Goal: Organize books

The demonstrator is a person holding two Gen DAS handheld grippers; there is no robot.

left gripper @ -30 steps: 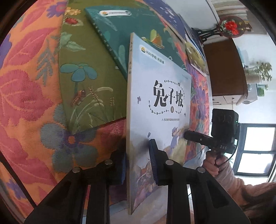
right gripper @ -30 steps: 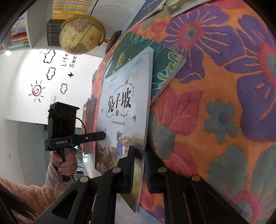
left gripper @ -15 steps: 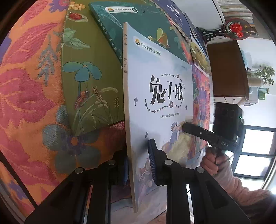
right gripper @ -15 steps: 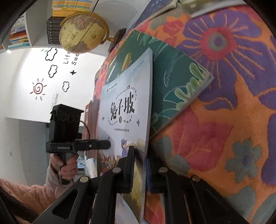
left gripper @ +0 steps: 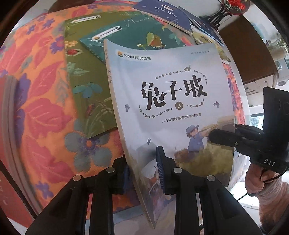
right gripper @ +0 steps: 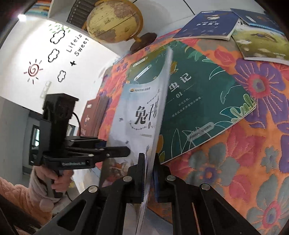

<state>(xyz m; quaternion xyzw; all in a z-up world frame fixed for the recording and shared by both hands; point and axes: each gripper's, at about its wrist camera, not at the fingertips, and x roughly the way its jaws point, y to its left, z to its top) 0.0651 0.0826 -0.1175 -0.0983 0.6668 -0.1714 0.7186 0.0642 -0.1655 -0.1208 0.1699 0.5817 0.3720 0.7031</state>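
Left tool point(left gripper: 142, 164), left wrist view: jaws nearly shut, pads pressing both faces of the pale blue picture book point(left gripper: 169, 101) at its lower edge near the spine; book held off the counter point(left gripper: 36, 112), cover facing the camera, slightly bowed. Change since a second ago: the book shows more of its front and sits higher above the flowered cloth, and more of the counter beyond it has come into sight. Olive green book point(left gripper: 84, 76) and teal book point(left gripper: 137, 34) lie flat beneath and behind it, overlapping; dark blue books point(left gripper: 166, 12) at the far edge. Right tool point(left gripper: 216, 135) enters from the right, gripping the book's outer edge; a hand point(left gripper: 256, 179) in a pale sleeve holds its handle

Right tool point(right gripper: 149, 171), right wrist view: jaws fully closed on the same picture book point(right gripper: 140, 108) at its lower corner, seen almost edge-on and blurred. Change: the book is now clear of the teal book point(right gripper: 202, 108), which lies exposed on the counter point(right gripper: 252, 171). Left tool point(right gripper: 124, 151) clamps the opposite edge. Globe point(right gripper: 113, 19) and wall lettering behind

Judgement: lift done, both tools sharing the load; next comes carrying the book to a stack, destination not evident
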